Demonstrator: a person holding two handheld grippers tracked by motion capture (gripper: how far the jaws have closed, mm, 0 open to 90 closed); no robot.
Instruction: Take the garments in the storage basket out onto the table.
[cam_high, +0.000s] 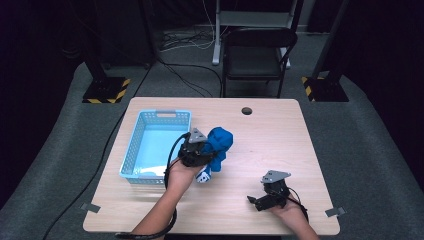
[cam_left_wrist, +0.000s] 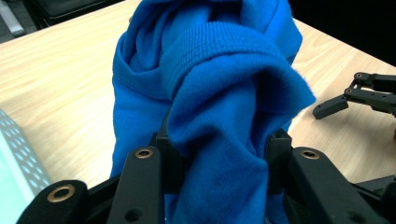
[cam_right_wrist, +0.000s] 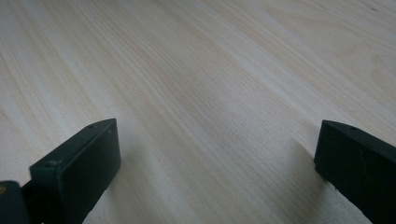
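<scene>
Blue cloth (cam_high: 219, 142), bunched into a lump, is clamped in the left gripper (cam_high: 197, 150) just right of the light blue basket (cam_high: 131, 150). Left gripper view: both black jaws press into the folds from either side, so that grip is firm, cloth (cam_left_wrist: 215, 93) rising above the jaws in a twisted wad. It looks lifted off the table (cam_high: 270, 135) rather than lying flat; holding it bunched and raised probably makes it easy to swing over the basket rim and drop in. The basket sits at the table's left, long side toward the cloth, inside looks empty, so that's likely the target.

Right gripper (cam_high: 265, 197) rests low near the front right of the table, well apart from the cloth. Its own view has the jaws spread wide with bare wood (cam_right_wrist: 210, 93) between them, nothing gripped. Probably parked out of the way while the left hand works. It also appears at the right edge of the left gripper view (cam_left_wrist: 359, 95).

Hard to make out: a small white-and-dark bit (cam_high: 203, 175) under the left gripper in the high view. Could be a printed part of the cloth or a separate thing, can't tell. The cloth's lower end is hidden behind the jaws, so whether it touches the table is unclear. What kind of garment it is can't be told either; ribbed edge suggests a cuff or hem.
</scene>
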